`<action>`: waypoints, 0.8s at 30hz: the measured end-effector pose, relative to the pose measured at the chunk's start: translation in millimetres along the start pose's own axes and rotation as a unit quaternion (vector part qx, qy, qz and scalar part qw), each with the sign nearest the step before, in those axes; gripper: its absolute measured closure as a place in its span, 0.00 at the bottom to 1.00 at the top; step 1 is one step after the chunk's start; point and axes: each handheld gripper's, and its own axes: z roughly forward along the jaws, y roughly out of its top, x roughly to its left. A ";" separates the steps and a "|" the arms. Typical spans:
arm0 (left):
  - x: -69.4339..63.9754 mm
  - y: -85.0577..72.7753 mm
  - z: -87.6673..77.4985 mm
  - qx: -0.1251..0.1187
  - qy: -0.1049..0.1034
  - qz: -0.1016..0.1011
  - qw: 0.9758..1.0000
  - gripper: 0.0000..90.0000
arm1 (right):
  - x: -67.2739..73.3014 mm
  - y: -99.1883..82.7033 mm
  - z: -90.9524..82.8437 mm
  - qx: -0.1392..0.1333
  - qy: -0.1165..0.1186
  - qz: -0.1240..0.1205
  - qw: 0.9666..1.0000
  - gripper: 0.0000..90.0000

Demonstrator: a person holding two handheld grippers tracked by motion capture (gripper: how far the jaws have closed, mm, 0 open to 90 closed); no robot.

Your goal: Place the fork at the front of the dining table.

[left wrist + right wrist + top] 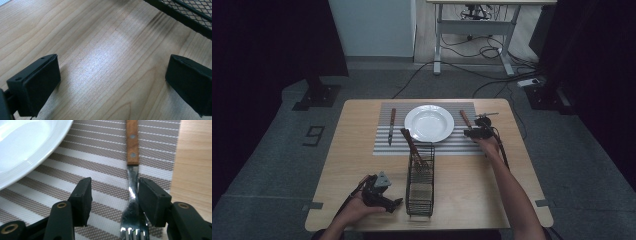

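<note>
1. Fork, steel with riveted wooden handle (132, 182), lies flat on striped grey-and-white woven placemat (105, 167), right of white round ceramic plate (22, 142), near the mat's right edge; handle points away from the gripper, tines toward it.
2. Right gripper (113, 200): jaws parted, straddling the fork's steel neck. Right pad looks just beside or touching the neck, left pad well apart. Not clamped, so no real hold on it.
3. Step in hand, as I judge it: laying the fork beside the plate and letting go. To do it well, keep the jaws parted wide enough that neither pad drags the neck, then draw straight back and up, no sideways motion.
4. Check alignment: fork should sit parallel to the mat stripes' cross direction, matching the wooden-handled knife (391, 125) left of the plate.
5. Risk: right pad catching the neck and skewing the fork toward the mat edge.
6. Left gripper (379, 192): jaws spread wide, nothing between them, over bare light wooden table (100, 57) just beside black wire mesh cutlery basket (420, 182), where more wooden-handled utensils stand.
</note>
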 end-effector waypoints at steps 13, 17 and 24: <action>-0.2 -0.1 -0.1 0.000 0.001 -0.001 1.000 0.00 | 1.1 -5.4 -2.8 -0.011 0.022 0.018 1.000 0.51; -0.2 -0.1 -0.1 0.000 0.001 -0.001 1.000 0.00 | 1.5 -5.8 -2.9 -0.011 0.021 0.021 0.999 0.51; -0.2 -0.1 -0.1 0.000 0.001 -0.001 1.000 0.00 | 2.0 -6.7 -3.9 -0.010 0.026 0.023 0.999 0.50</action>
